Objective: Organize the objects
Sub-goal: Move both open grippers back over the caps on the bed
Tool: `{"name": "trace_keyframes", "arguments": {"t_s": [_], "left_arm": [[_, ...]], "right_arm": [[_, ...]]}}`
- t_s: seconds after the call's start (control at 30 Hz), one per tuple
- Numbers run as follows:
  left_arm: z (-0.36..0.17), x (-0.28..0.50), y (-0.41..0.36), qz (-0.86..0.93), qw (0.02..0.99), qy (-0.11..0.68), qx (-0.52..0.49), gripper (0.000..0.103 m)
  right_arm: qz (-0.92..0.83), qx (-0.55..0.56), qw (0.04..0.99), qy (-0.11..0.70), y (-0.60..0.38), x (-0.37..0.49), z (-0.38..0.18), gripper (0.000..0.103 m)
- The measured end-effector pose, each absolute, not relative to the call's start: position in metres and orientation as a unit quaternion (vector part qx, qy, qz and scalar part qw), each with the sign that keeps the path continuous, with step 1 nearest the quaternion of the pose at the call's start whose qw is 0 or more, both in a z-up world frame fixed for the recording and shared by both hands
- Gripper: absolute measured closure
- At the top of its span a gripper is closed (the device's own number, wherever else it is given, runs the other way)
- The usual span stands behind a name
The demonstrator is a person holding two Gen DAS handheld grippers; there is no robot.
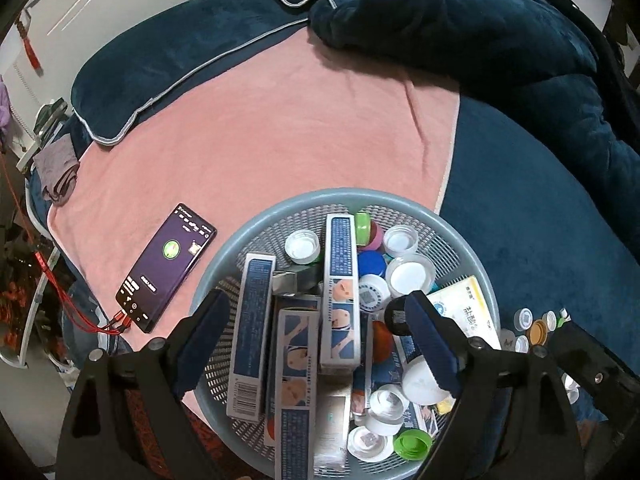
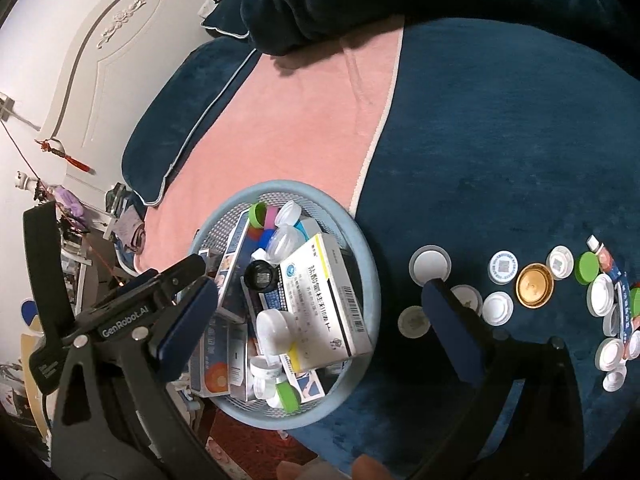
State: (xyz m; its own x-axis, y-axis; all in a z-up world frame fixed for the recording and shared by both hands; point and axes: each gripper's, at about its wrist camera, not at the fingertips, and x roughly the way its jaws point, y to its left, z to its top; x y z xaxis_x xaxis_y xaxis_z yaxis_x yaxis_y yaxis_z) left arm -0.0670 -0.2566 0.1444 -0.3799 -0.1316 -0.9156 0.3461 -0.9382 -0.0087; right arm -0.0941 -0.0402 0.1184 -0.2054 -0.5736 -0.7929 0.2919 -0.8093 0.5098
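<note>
Grippers stood wide over the work. The left gripper (image 1: 316,340) had its jaws spread and nothing between its pads, hanging above the round grey basket (image 1: 256,224) with its blue-padded fingers (image 1: 432,340) on either side of the long blue-and-white boxes (image 1: 340,292) lying inside. The right gripper (image 2: 320,320) was likewise spread wide and empty, its left finger over the basket's near-left rim and its right finger out over the dark blue blanket (image 2: 520,140).

Between those fingers, in the basket (image 2: 360,236), a white medicine box with a yellow stripe (image 2: 324,300) lay on top of the pile, beside white jars and green caps (some half buried). To the right, loose lids lay on the blanket: several white ones and a gold lid (image 2: 535,285), plus what looked like more packets at the far-right edge. A phone (image 1: 168,268) rested on the pink towel (image 1: 280,120), left of the basket.
</note>
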Motion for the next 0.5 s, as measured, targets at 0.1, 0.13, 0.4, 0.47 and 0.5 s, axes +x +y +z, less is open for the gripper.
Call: {"name": "trace_keyframes", "arguments": {"t_s": [0.1, 0.13, 0.4, 0.47, 0.5], "left_arm": [[0.145, -0.068, -0.252, -0.825, 0.142, 0.096, 0.539, 0.012], [0.145, -0.069, -0.250, -0.825, 0.140, 0.094, 0.539, 0.012], [0.147, -0.073, -0.238, -0.826, 0.133, 0.086, 0.541, 0.012], [0.147, -0.074, -0.234, -0.826, 0.131, 0.084, 0.542, 0.012], [0.147, -0.074, -0.233, -0.826, 0.130, 0.083, 0.542, 0.012]], "right_arm": [[-0.766, 0.564, 0.281, -0.124, -0.038, -0.094, 0.117, 0.000], [-0.766, 0.565, 0.280, -0.123, -0.037, -0.094, 0.117, 0.000], [-0.768, 0.565, 0.274, -0.125, -0.027, -0.094, 0.117, 0.000], [-0.769, 0.565, 0.272, -0.126, -0.024, -0.094, 0.117, 0.000], [-0.769, 0.565, 0.271, -0.127, -0.023, -0.095, 0.117, 0.000]]}}
